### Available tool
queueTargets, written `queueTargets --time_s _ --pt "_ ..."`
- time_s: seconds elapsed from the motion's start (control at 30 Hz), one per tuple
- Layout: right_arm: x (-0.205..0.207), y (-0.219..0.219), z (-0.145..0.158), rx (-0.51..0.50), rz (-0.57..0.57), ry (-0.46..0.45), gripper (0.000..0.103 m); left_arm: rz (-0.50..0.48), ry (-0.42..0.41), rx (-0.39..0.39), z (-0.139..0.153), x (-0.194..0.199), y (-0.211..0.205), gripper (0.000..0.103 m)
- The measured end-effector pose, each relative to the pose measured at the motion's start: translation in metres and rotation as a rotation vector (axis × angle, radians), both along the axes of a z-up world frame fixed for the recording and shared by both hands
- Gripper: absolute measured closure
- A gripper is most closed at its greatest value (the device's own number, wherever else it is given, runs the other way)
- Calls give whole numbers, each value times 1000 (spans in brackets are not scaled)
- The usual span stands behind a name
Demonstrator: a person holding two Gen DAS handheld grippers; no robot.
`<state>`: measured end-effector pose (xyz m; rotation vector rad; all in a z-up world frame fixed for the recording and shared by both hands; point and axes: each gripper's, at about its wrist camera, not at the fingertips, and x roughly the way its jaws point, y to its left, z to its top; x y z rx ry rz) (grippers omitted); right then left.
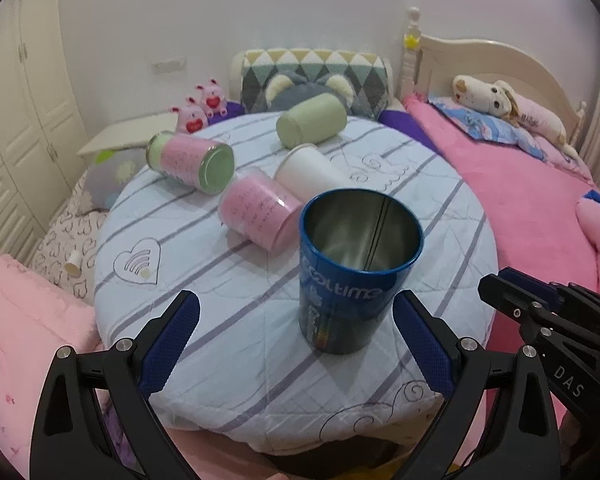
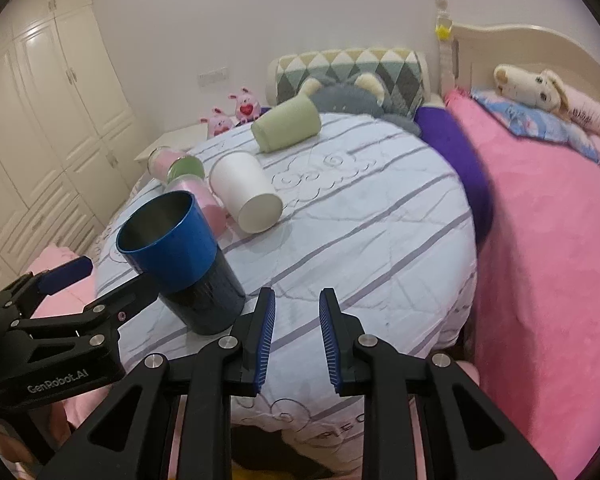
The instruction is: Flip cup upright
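Blue metal cup (image 1: 358, 272): standing upright, mouth up, near edge of round quilted bench (image 1: 420, 184). Left claw (image 1: 296, 340): gaping wide, flanking it, gripping nothing. Right claw (image 2: 297, 340): partly open, empty. Four cups are lying sideways beyond, awaiting flipping.

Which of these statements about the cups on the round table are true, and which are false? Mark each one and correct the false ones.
1. The blue cup stands upright with its mouth facing up. True.
2. The left gripper is shut on the blue cup. False: its fingers are spread apart on either side of the cup, not touching it.
3. The white cup lies on its side. True.
4. The green cup stands upright. False: it lies on its side at the far edge of the table.
5. The right gripper holds nothing. True.
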<state>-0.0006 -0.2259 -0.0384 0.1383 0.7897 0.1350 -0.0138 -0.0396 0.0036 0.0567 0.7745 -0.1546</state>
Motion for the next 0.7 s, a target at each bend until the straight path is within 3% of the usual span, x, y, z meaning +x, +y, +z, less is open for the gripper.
queueTargets --time_s 0.2,0.4,0.7 --pt "-8 -3 3 -17 -26 -85 80 21 -98 -24 1 -6 1 4" --pt "-14 -3 0 -35 -45 -147 80 45 -127 -28 -2 -7 2 4" --pt "-16 -4 -9 -28 -50 -154 80 38 -180 -5 -3 -16 -4 4"
